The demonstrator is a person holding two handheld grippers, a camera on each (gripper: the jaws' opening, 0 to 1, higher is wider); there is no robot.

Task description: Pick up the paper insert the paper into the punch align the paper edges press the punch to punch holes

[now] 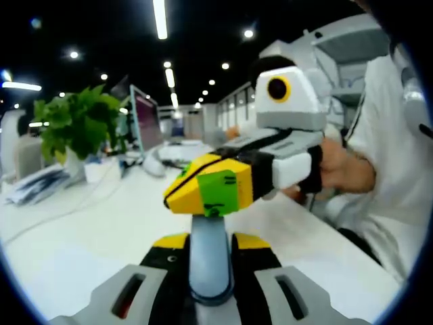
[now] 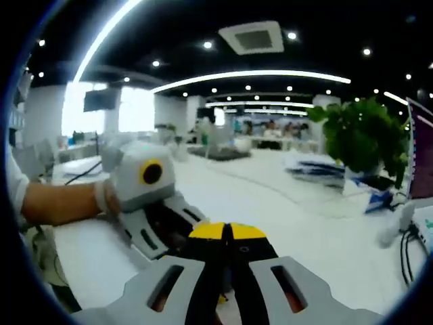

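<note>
White desk (image 1: 81,237), potted plant (image 1: 74,125), monitor (image 1: 145,118), stacked papers (image 2: 321,169)

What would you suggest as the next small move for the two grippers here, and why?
Probably tip both grippers down toward the white table to look for the paper. The left gripper and right gripper are shut with nothing between their jaws, held close together above the table and aimed across the office, past the potted plant. No paper or punch is in sight yet.

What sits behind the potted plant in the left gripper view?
Behind the potted plant a monitor stands on the white table, with ceiling-lit office beyond. The leaves cover whatever lies directly behind them, and the monitor's base is hidden.
</note>
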